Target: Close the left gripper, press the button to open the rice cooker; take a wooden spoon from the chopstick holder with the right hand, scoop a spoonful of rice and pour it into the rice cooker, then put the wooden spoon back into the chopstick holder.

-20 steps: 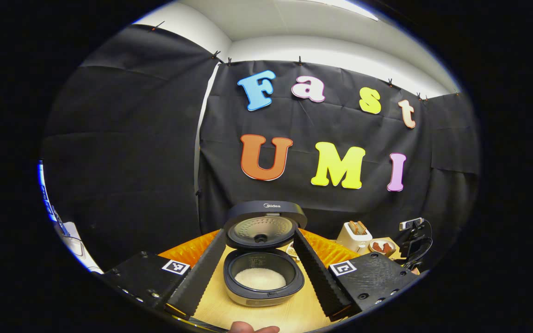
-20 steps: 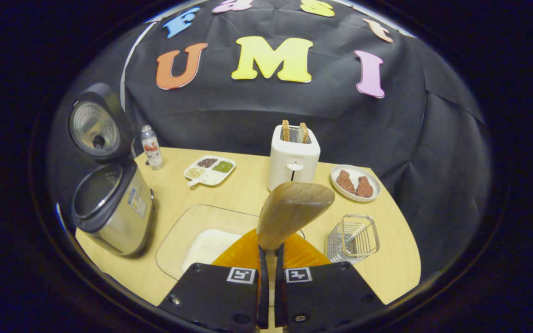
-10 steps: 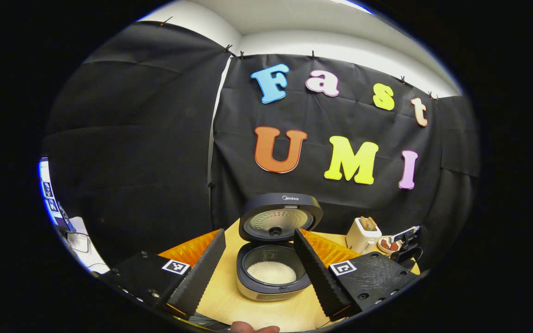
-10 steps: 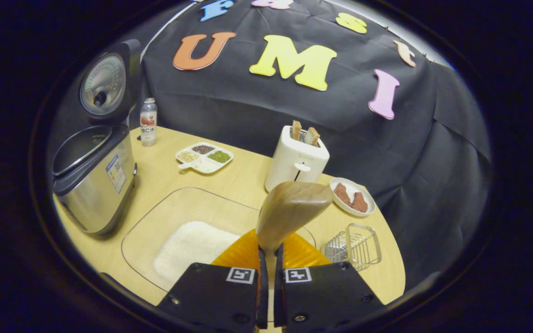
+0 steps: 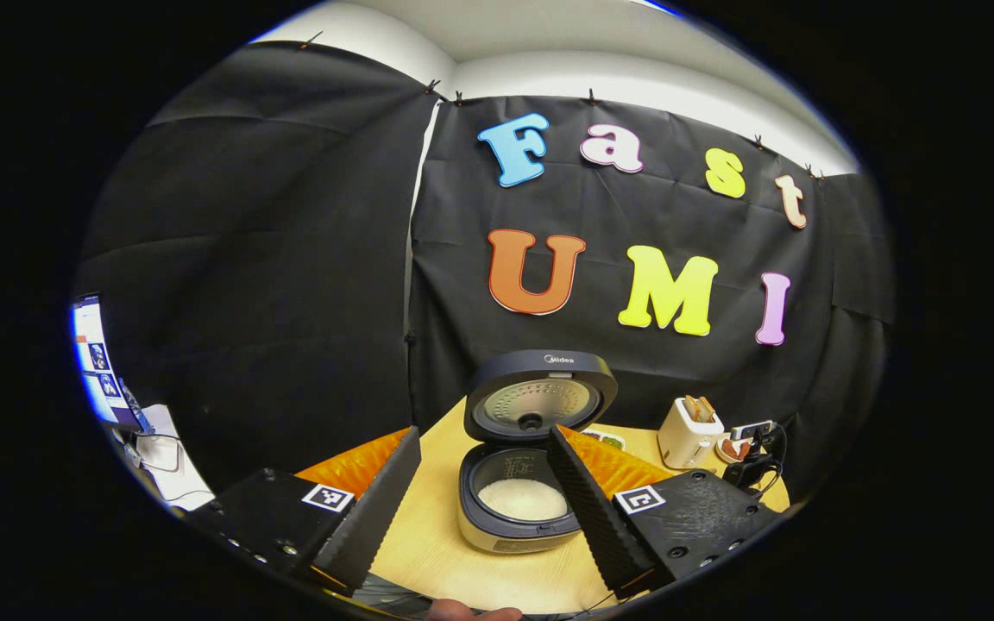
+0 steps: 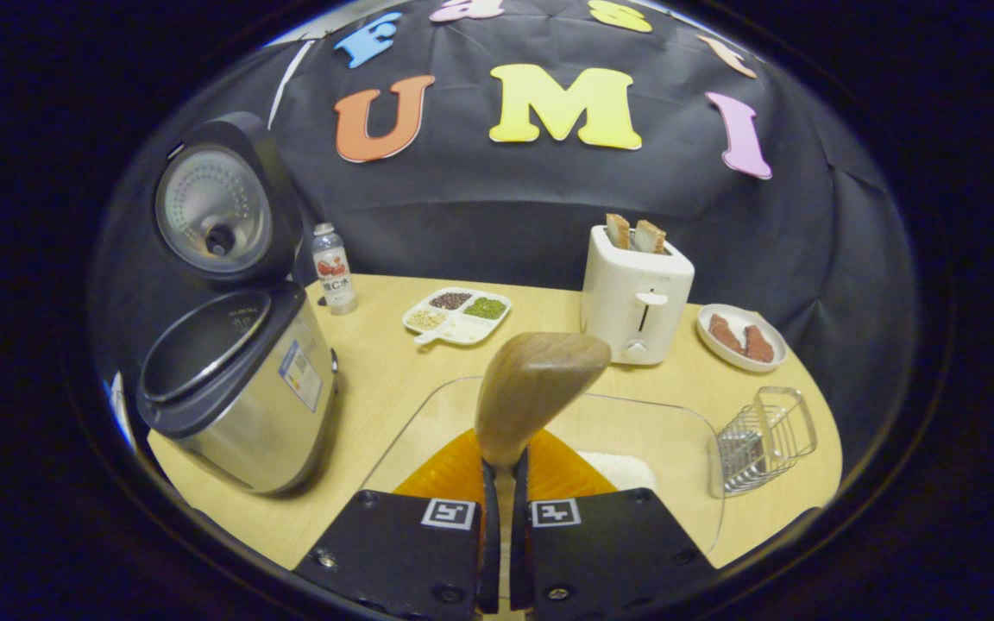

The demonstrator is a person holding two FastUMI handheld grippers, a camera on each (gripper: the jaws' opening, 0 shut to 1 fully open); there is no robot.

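Right gripper (image 6: 502, 483) still clamped on the wooden spoon (image 6: 537, 388) — swung back toward the open rice cooker (image 6: 234, 388); left gripper (image 5: 484, 509) spread wide, farther back from it.

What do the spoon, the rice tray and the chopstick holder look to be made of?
The wooden spoon looks like smooth, finished wood: brown with faint grain. The rice tray seems to be clear plastic or glass, since the table shows through it. The chopstick holder appears to be shiny metal wire.
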